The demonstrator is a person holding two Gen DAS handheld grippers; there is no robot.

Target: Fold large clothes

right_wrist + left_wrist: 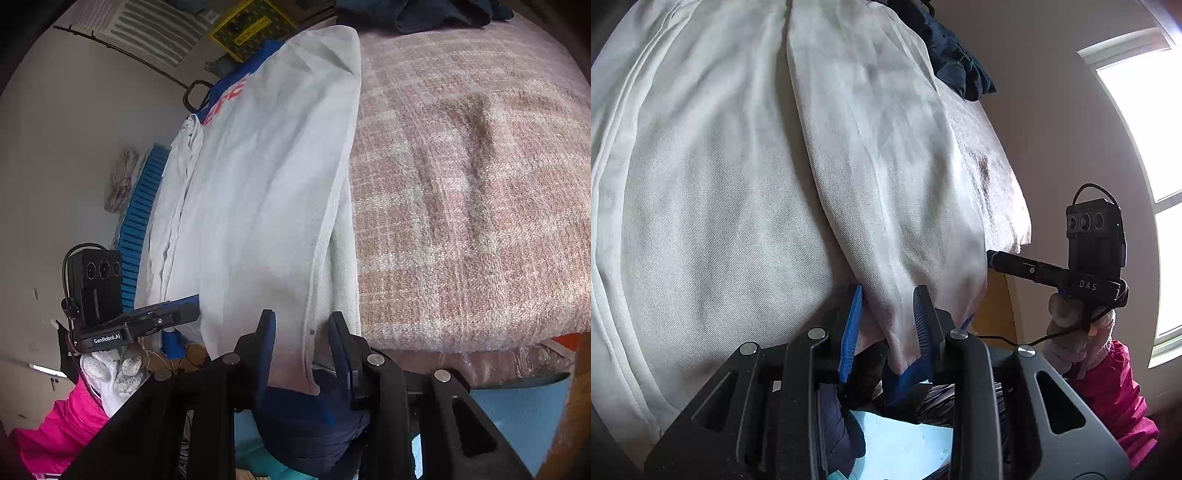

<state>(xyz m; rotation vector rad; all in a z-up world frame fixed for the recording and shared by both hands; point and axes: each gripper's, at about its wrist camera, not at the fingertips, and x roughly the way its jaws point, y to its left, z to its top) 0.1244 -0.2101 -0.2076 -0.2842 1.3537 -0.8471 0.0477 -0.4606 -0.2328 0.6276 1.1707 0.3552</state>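
A large white garment [738, 192] lies spread over the bed and fills most of the left wrist view. In the right wrist view it [258, 192] shows as a long folded strip with red lettering and a blue patch at its far end. My left gripper [888, 325] is shut on a hanging fold of its near edge, between blue pads. My right gripper [302, 343] is shut on the same garment's near edge beside the bed's edge. Each gripper shows in the other's view, the right one in the left wrist view [993, 258] and the left one in the right wrist view [192, 310].
A pink plaid blanket [480, 184] covers the bed to the right of the garment. Dark blue clothes [956, 59] lie at the far end. A blue ribbed board [140, 221] stands by the wall. A bright window [1145, 147] is on the right. A light blue mat [524, 413] lies below.
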